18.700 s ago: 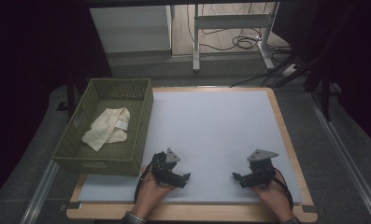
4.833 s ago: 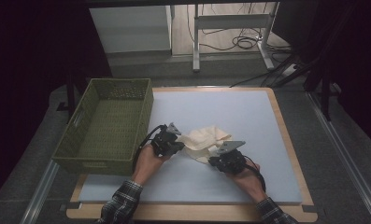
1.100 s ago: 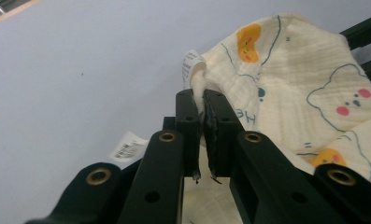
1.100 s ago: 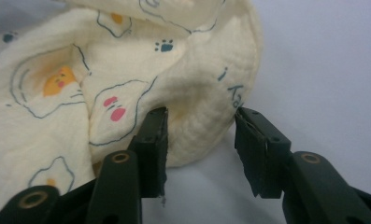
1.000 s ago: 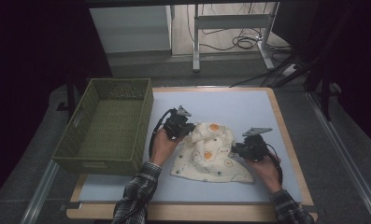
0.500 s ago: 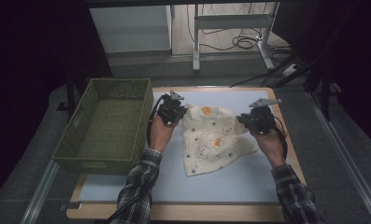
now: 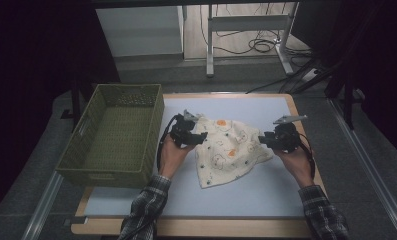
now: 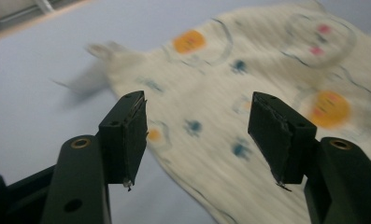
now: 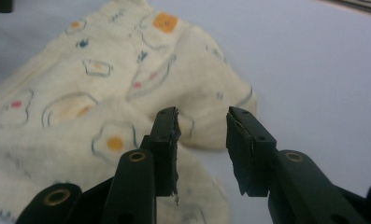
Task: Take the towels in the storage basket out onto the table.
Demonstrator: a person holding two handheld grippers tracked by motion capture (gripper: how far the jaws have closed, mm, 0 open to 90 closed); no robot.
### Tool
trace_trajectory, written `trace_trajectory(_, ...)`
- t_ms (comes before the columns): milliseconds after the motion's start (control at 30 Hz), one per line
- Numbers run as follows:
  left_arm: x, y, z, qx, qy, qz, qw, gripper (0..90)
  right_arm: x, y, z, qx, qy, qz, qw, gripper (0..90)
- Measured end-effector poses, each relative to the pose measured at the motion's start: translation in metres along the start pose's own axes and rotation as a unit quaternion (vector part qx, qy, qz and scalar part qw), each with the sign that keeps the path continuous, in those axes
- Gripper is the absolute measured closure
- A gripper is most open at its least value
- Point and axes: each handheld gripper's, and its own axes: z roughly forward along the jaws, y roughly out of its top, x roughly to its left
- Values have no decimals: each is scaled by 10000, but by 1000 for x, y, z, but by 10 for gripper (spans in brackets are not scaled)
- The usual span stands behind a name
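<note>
cloth: printed baby cloth [image 7: 228, 150] lies spread on worktop [image 7: 256, 195], so I let go
left tool [image 7: 188, 132]: jaws just opened, nothing between
right tool [image 7: 278, 139]: jaws just parted, empty
basket [image 7: 113, 135]: left, emptied

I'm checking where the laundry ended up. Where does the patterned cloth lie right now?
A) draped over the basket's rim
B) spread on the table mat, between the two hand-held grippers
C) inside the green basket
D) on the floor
B: the high view shows the patterned cloth on the table mat, beside the green basket.
</note>
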Motion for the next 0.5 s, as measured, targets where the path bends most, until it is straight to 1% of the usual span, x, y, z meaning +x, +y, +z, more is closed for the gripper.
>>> trace_trajectory(33,-5,-6,-2,30,-109,26,9999,372,-1,-5,-1,9,15,21,10000,639)
trace_trajectory(100,-13,-16,-8,39,-231,104,9997,373,-4,-15,-3,35,58,60,10000,638)
trace_trajectory(133,-19,-25,-13,39,-390,175,9991,377,-5,-20,-4,58,82,90,9999,636)
trace_trajectory(167,-25,-32,-16,43,-477,203,9986,386,-7,-26,-5,95,89,104,9999,630)
trace_trajectory(200,-30,-39,-19,66,-542,277,9981,388,-8,-31,-6,107,86,113,9998,621)
trace_trajectory(233,-34,-44,-22,77,-609,336,9976,410,-10,-39,-6,152,83,145,9997,607)
trace_trajectory(267,-40,-51,-24,94,-690,387,9968,410,-10,-39,-6,152,83,145,9997,607)
trace_trajectory(367,-55,-73,-28,148,-943,492,9942,428,-14,-50,-1,176,122,237,9995,600)
trace_trajectory(433,-62,-81,-27,172,-1034,550,9930,437,-15,-55,7,197,132,233,9994,603)
trace_trajectory(467,-66,-85,-26,200,-1058,619,9923,437,-15,-55,7,197,132,233,9994,603)
trace_trajectory(500,-69,-88,-25,225,-1029,676,9921,440,-14,-56,10,234,123,218,9994,606)
